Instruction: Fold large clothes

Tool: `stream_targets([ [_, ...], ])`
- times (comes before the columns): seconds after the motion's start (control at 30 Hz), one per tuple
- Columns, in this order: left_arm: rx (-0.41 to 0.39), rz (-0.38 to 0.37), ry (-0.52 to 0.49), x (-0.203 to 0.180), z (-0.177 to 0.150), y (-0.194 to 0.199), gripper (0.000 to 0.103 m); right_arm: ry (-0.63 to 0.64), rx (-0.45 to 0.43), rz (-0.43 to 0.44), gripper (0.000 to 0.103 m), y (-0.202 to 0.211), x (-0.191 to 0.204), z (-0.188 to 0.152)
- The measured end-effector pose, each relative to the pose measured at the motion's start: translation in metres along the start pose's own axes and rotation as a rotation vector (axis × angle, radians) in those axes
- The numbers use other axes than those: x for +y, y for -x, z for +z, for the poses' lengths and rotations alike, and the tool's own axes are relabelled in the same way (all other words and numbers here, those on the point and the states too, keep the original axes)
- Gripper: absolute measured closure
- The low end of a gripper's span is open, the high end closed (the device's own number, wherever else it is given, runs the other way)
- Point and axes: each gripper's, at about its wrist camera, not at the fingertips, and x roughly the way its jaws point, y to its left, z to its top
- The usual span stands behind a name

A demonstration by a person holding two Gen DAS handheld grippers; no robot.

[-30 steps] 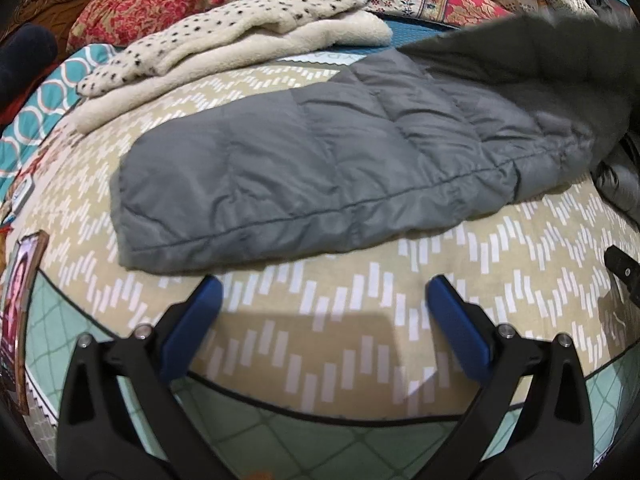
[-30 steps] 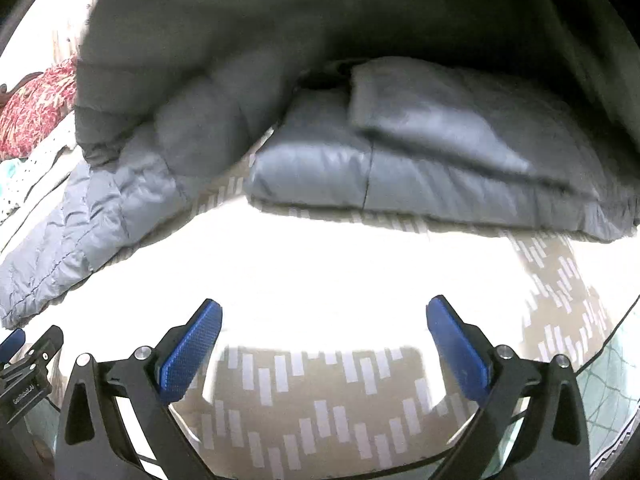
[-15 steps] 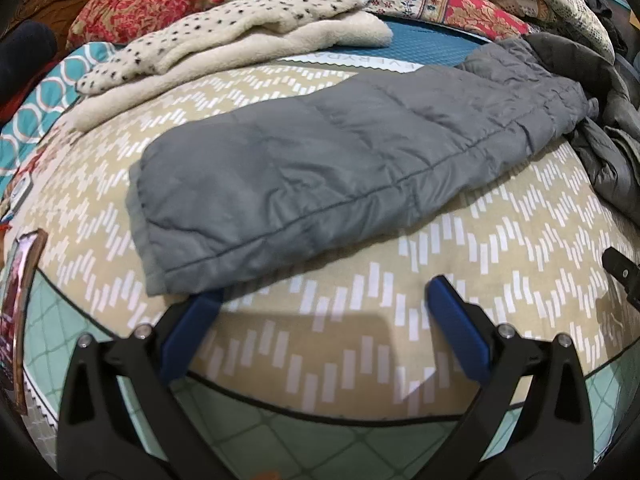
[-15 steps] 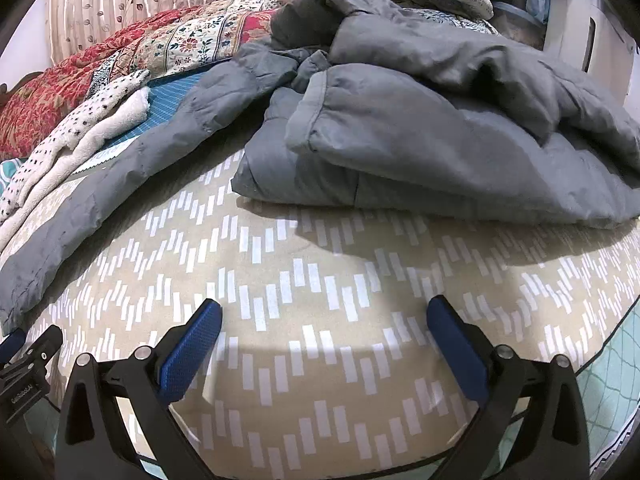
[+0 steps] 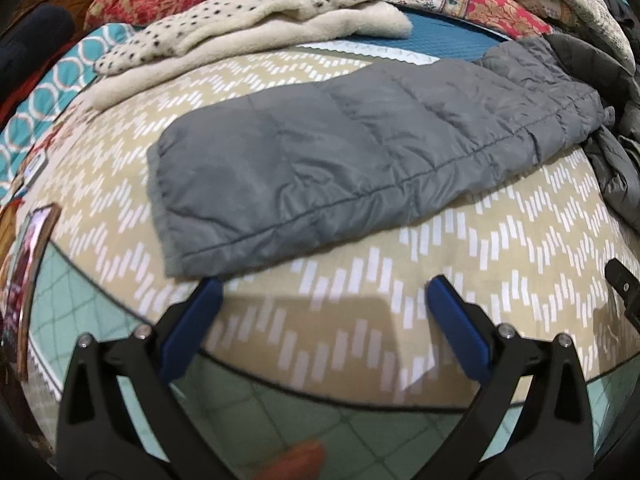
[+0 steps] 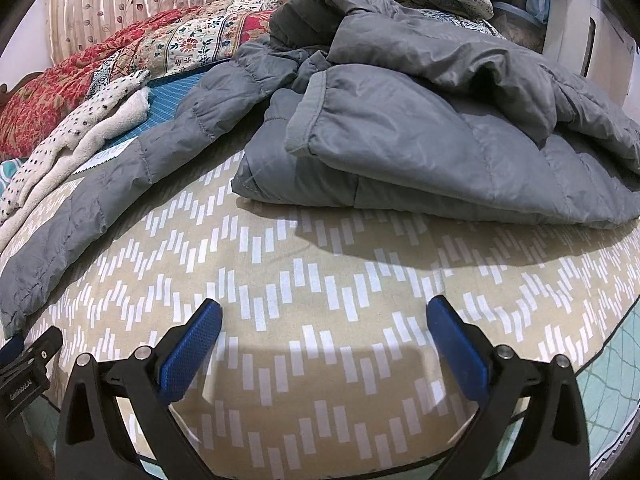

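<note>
On beige zigzag bedspread (image 6: 320,280), my grippers (image 5: 324,308) (image 6: 324,332) gape empty; I'd pinch grey quilted jacket sleeve (image 5: 340,160) cuff corner.

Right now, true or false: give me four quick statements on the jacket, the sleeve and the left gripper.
1. The grey sleeve lies stretched out on the patterned bedspread. True.
2. The left gripper is clamped on the cuff. False: its jaws stand open with nothing between them.
3. The jacket body sits bunched in a heap. True.
4. The spotted fleece lies on top of the sleeve. False: it lies apart, beyond it.
</note>
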Motion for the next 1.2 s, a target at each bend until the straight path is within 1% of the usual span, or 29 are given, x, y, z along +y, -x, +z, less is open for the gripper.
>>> stream_targets([
  [0.13,-0.003,-0.021,0.01,0.003,-0.013,0.009,0.004,0.004,0.0,-0.009,0.089,0.001,0.0,0.0],
  [0.2,0.0,-0.026,0.006,0.003,-0.016,0.013,0.004,-0.003,-0.001,0.001,0.089,0.003,-0.003,0.001],
  [0.33,0.037,-0.041,0.01,0.005,-0.024,0.02,0.004,0.023,0.013,-0.025,0.089,0.004,-0.002,0.003],
  [0.4,0.068,-0.055,0.013,0.007,-0.03,0.026,0.004,0.001,0.018,0.028,0.089,0.009,-0.014,0.003],
  [0.47,0.096,-0.063,0.007,0.008,-0.034,0.03,0.004,0.037,0.06,0.066,0.089,0.011,-0.01,0.004],
  [0.6,0.148,-0.057,-0.038,0.007,-0.05,0.043,0.004,0.073,0.118,0.079,0.089,0.046,-0.031,-0.02],
  [0.67,0.165,-0.051,-0.056,0.005,-0.062,0.053,0.004,0.087,0.125,0.072,0.089,0.067,-0.044,-0.035],
  [0.73,0.186,-0.054,-0.067,0.003,-0.073,0.06,0.004,0.075,0.134,0.068,0.089,0.09,-0.062,-0.052],
  [0.83,0.212,-0.061,-0.098,-0.001,-0.087,0.072,0.004,0.041,0.169,0.056,0.089,0.112,-0.08,-0.074],
  [0.97,0.222,-0.073,-0.138,-0.007,-0.102,0.083,0.004,0.033,0.199,0.04,0.089,0.122,-0.088,-0.096],
  [1.07,0.227,-0.074,-0.145,-0.008,-0.107,0.088,0.004,0.007,0.249,0.031,0.089,0.115,-0.097,-0.113],
  [1.13,0.234,-0.071,-0.145,-0.008,-0.11,0.089,0.004,0.012,0.221,0.028,0.089,0.116,-0.096,-0.117],
  [1.2,0.246,-0.061,-0.153,-0.01,-0.112,0.089,0.004,0.03,0.213,0.015,0.089,0.117,-0.094,-0.12],
])
